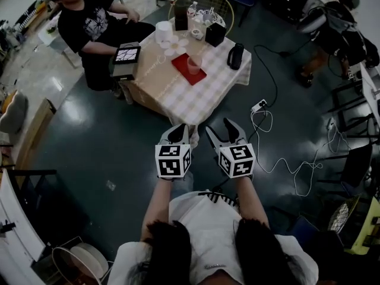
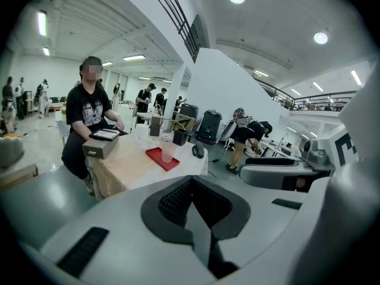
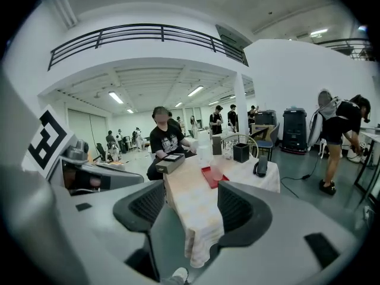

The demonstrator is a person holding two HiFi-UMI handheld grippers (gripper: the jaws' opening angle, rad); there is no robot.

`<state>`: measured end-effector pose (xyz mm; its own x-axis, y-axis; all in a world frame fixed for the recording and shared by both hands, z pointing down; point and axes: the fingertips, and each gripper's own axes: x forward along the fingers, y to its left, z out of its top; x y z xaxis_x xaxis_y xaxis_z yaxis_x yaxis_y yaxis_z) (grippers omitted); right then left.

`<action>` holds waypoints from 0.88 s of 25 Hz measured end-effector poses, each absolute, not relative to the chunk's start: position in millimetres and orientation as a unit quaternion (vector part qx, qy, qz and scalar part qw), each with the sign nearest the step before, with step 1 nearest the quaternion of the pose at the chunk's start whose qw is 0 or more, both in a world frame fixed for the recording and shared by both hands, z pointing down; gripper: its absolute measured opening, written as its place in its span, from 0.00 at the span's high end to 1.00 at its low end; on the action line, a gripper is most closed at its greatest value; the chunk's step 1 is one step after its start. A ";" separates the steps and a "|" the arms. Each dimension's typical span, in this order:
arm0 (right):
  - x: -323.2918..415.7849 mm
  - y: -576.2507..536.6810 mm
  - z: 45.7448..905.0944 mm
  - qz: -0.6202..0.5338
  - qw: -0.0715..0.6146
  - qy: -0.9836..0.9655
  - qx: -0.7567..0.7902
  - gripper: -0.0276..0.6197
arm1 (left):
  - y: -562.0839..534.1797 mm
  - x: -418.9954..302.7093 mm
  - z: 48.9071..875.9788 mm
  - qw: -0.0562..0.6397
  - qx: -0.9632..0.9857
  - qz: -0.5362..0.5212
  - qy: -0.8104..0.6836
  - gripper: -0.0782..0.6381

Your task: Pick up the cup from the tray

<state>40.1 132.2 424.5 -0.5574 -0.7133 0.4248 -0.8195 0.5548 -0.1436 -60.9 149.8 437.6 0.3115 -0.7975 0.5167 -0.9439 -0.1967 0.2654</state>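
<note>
A translucent cup (image 1: 194, 64) stands on a red tray (image 1: 185, 71) near the middle of a table with a checked cloth (image 1: 178, 100). Both grippers hang in front of the table's near corner, well short of the tray. My left gripper (image 1: 178, 134) is shut with nothing in it; in the left gripper view its pads (image 2: 178, 198) meet, and the cup (image 2: 168, 151) and tray (image 2: 159, 158) lie far ahead. My right gripper (image 1: 227, 132) is open and empty. The right gripper view shows the cup (image 3: 217, 171) on the tray (image 3: 209, 178) beyond its spread jaws.
A seated person (image 1: 89, 22) is at the table's left side, beside a box with a tablet on it (image 1: 126, 61). White cups (image 1: 163, 31), a black box (image 1: 215, 33) and a black handset (image 1: 236, 56) crowd the table's far end. A cable and power strip (image 1: 259, 105) lie on the floor to the right.
</note>
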 end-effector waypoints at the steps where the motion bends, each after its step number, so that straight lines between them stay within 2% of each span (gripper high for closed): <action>1: 36.1 122.6 423.5 0.165 0.161 -0.866 0.444 0.55 | 140.1 -65.4 436.8 0.273 0.762 0.134 -0.572 0.88; 12: -2.1 44.0 422.6 0.171 0.145 -0.856 0.466 0.48 | 54.0 -105.5 435.4 0.261 0.773 0.152 -0.558 0.88; 22: -21.6 10.7 428.1 0.169 0.140 -0.851 0.478 0.43 | 17.7 -126.5 441.0 0.256 0.778 0.164 -0.550 0.88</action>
